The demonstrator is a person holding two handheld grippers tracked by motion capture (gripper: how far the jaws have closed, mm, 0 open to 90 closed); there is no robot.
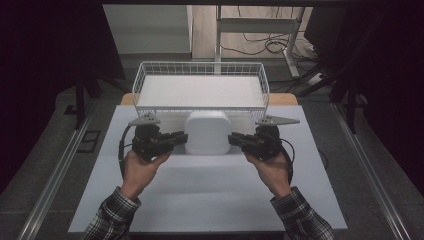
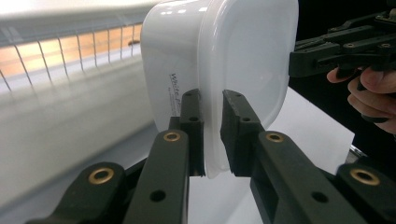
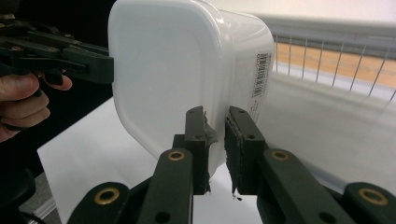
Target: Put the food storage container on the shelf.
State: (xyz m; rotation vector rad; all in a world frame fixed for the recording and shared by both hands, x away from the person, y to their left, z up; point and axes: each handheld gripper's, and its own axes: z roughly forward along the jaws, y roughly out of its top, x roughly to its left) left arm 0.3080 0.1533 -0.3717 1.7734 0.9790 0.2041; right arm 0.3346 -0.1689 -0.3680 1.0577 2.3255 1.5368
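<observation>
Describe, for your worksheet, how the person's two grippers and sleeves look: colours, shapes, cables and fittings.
Both the left gripper and the right gripper are black, each with a grey three-cornered plate on top and a black cable trailing behind. In the gripper views the jaws are flat black bars on linked arms with brass-coloured pivot rings. The sleeves are dark-and-white plaid.

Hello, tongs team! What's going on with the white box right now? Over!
Left tongs and right tongs both shut on white box, one each side. Box up by wire basket. Nothing between them.
</observation>
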